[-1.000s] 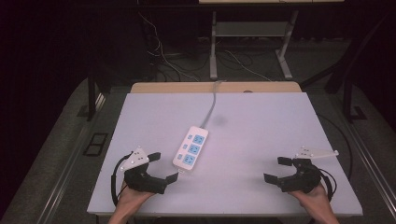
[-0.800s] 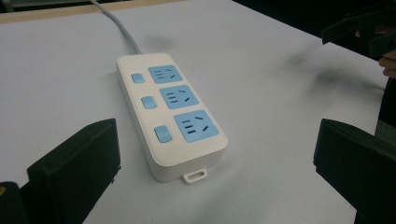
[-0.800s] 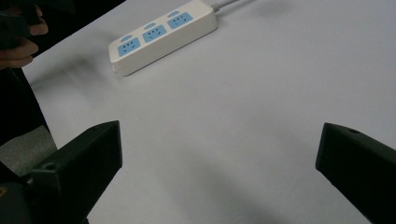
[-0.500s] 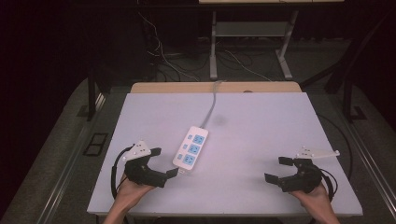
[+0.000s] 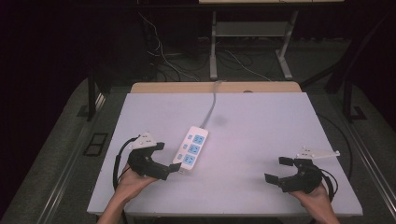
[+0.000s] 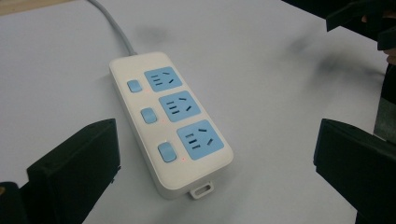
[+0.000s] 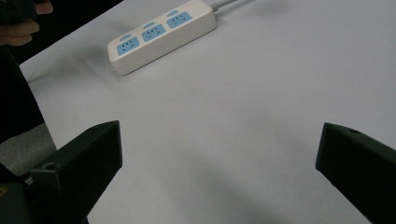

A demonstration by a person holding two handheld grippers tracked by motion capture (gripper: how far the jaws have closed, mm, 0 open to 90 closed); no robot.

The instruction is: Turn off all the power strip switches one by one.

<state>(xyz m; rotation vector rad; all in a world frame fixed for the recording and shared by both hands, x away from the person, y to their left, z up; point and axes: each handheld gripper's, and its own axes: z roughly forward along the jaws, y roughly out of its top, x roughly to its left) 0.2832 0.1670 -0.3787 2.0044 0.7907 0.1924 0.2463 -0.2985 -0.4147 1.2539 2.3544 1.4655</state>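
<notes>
A white power strip [image 5: 191, 149] with three blue sockets and three blue switches lies flat on the white table [image 5: 261, 126], left of centre. Its grey cable [image 5: 212, 105] runs off the far edge. My left gripper [image 5: 169, 157] is open right beside the strip's near end. In the left gripper view the strip [image 6: 170, 119] lies between and just ahead of the wide-apart jaws of that gripper [image 6: 217, 140]. My right gripper [image 5: 275, 169] rests open near the front right of the table, holding nothing. The right gripper view shows the strip [image 7: 161, 35] far off beyond that gripper [image 7: 219, 140].
A wooden board [image 5: 187, 87] lines the table's far edge. Behind it stand a metal desk frame [image 5: 213, 46] and loose floor cables [image 5: 243, 63]. The right gripper [image 6: 369, 23] appears at the left gripper view's top right corner.
My left gripper has slid forward and to the right, closing in on the strip's near end. The right gripper and the strip have stayed put.
</notes>
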